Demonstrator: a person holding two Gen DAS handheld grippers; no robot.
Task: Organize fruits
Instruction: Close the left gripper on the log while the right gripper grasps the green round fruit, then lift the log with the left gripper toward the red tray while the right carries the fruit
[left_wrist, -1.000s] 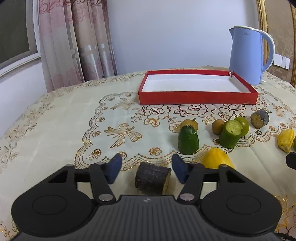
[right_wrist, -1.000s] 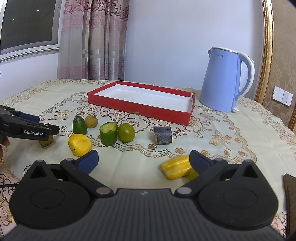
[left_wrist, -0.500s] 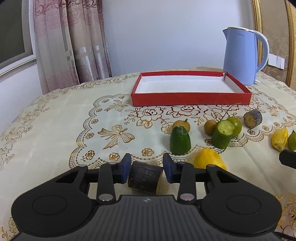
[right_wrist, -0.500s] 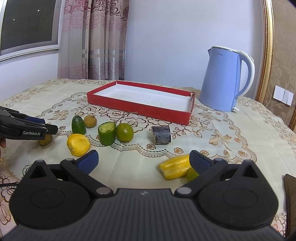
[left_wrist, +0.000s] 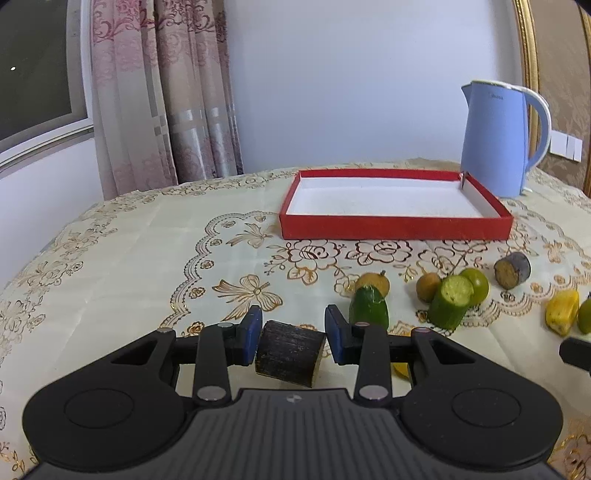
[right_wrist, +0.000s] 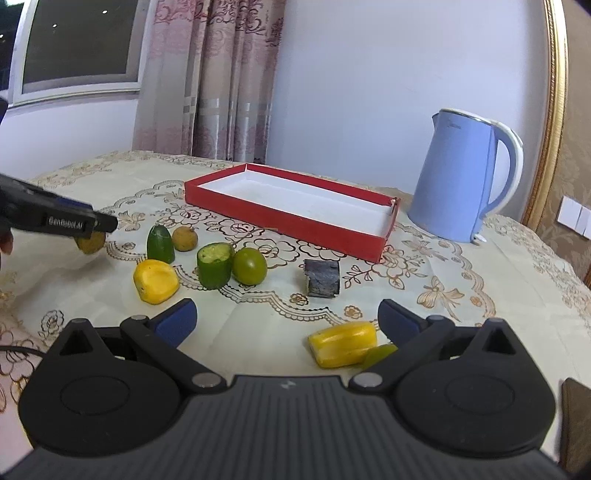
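My left gripper (left_wrist: 291, 334) is shut on a dark cut stalk piece (left_wrist: 290, 352) and holds it above the cloth; it also shows in the right wrist view (right_wrist: 88, 227), at the far left. My right gripper (right_wrist: 286, 319) is open and empty, low over the table, with a yellow piece (right_wrist: 343, 343) and a green fruit (right_wrist: 378, 354) by its right finger. The empty red tray (left_wrist: 395, 226) lies behind. On the cloth between lie a cucumber tip (left_wrist: 368, 309), a cucumber chunk (left_wrist: 452, 301), a green lime (left_wrist: 476, 285), two brown fruits (left_wrist: 373, 283) and a second dark piece (left_wrist: 511, 266).
A blue kettle (left_wrist: 498, 138) stands right of the tray, near the table's back edge. A larger yellow piece (right_wrist: 155, 280) lies near the cucumber tip. Curtains and a window are behind on the left. The embroidered cloth (left_wrist: 129, 258) covers the table.
My left gripper closed on the dark stalk piece and lifted it off the cloth. My right gripper has hardly moved.
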